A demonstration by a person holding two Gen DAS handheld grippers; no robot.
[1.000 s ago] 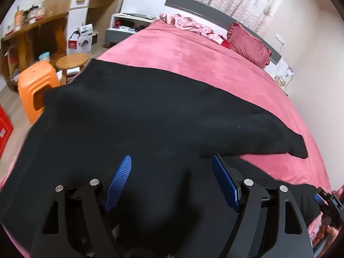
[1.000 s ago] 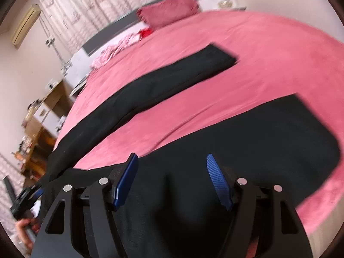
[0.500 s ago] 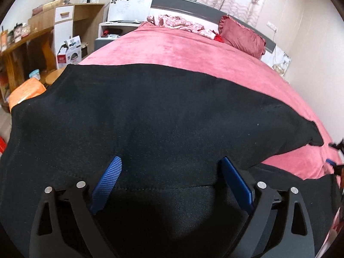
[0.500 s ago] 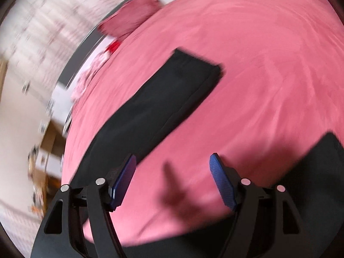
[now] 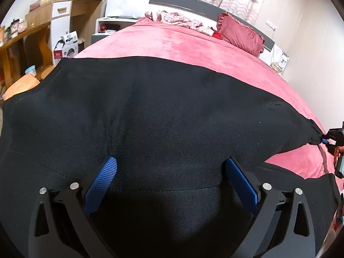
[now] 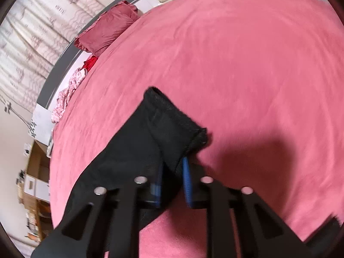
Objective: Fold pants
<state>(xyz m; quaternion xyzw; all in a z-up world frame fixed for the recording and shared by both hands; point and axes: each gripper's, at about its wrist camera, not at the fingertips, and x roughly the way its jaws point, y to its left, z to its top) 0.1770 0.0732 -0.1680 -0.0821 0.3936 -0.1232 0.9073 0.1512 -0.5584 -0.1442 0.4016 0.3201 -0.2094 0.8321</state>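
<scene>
Now pinching the hem of one leg of the black pants [image 6: 169, 129] in the right gripper [image 6: 172, 180], just closed on it, left gripper [image 5: 172, 185] spread wide over the waist, touching nothing; next, carrying that leg across the pink bed [image 6: 247, 64] onto the other.

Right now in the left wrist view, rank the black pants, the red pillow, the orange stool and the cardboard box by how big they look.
1. black pants, though nearest the camera
2. red pillow
3. orange stool and cardboard box: too alike to rank, stool partly hidden

Bright, fisheye-warped edges; right wrist view motion-blurred.
</scene>
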